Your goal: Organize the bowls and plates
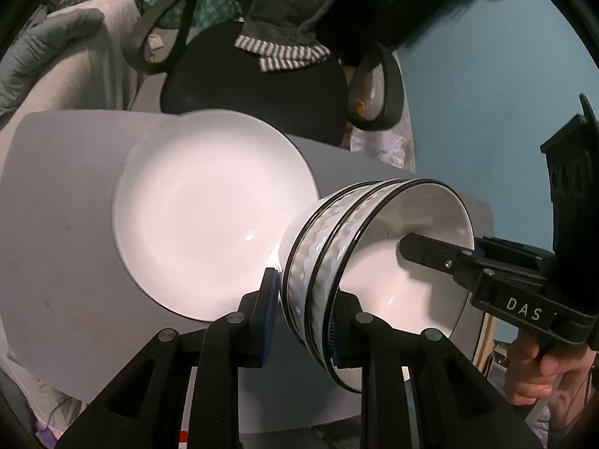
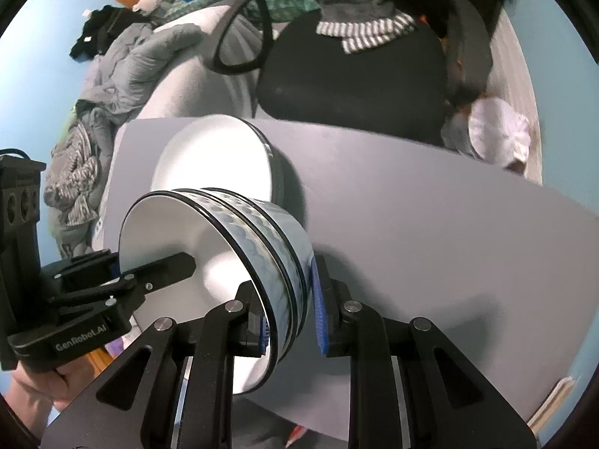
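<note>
Two nested white bowls (image 1: 378,262) with blue-grey wavy bands and black rims are held on their side above the grey table (image 1: 67,224). My left gripper (image 1: 305,321) is shut on the bowls' rims from one side. My right gripper (image 2: 290,318) clamps the opposite rims; in the left wrist view its finger (image 1: 430,252) reaches into the inner bowl. The bowls also show in the right wrist view (image 2: 239,262). A white plate (image 1: 209,217) lies on the table just behind them; it also shows in the right wrist view (image 2: 213,161).
A black office chair (image 2: 352,71) draped with a grey striped cloth (image 2: 367,30) stands behind the table. A bed with grey bedding (image 2: 123,75) lies at the left. The table's right half (image 2: 449,224) holds nothing. The floor is blue.
</note>
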